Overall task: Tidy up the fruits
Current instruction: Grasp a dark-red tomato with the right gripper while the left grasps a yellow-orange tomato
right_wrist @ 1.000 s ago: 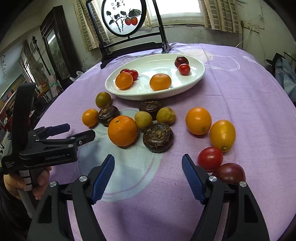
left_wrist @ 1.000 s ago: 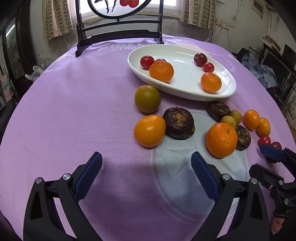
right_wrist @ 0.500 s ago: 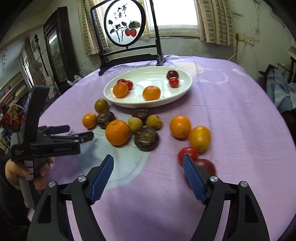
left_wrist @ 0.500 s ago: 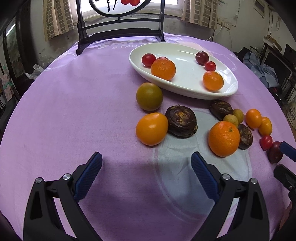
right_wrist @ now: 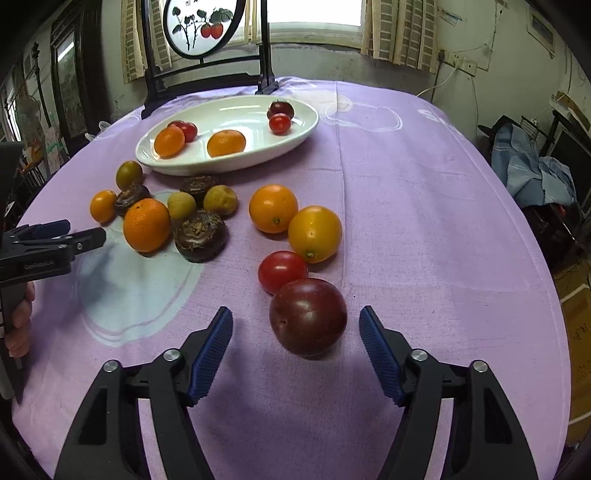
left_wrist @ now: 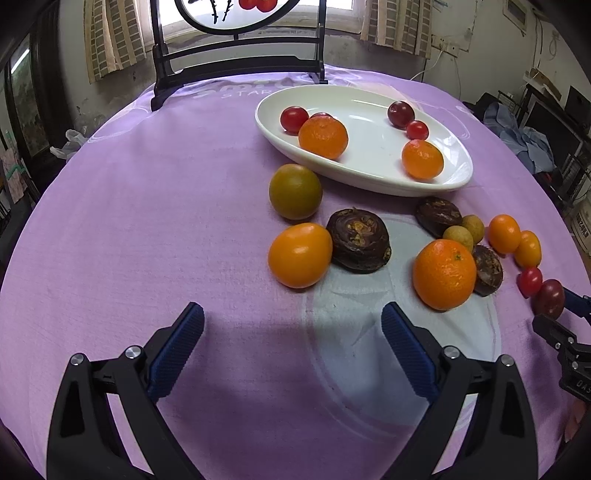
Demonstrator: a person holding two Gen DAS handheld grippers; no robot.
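Observation:
A white oval dish [left_wrist: 373,173] [right_wrist: 236,162] holds two oranges and several small red and dark fruits. Loose fruit lies on the purple cloth in front of it. My right gripper [right_wrist: 295,334] is open, its blue pads either side of a dark plum [right_wrist: 308,317], apart from it. A red tomato [right_wrist: 282,271] touches the plum's far side. My left gripper [left_wrist: 291,341] is open and empty, just short of an orange fruit [left_wrist: 299,254] and a dark brown fruit [left_wrist: 359,240]. The right gripper's tips [left_wrist: 554,317] show by the plum [left_wrist: 547,299] in the left wrist view.
A green-brown fruit [left_wrist: 295,191], a large orange [left_wrist: 444,273], two yellowish orange fruits [right_wrist: 314,233], small tan fruits [right_wrist: 220,199] and more dark brown fruits [right_wrist: 200,235] lie on the cloth. A black stand with a round painted screen [right_wrist: 203,27] is behind the dish.
My right gripper has swung right and moved in, so the dark plum now lies between its open fingers. My left gripper has shifted slightly and stays open.

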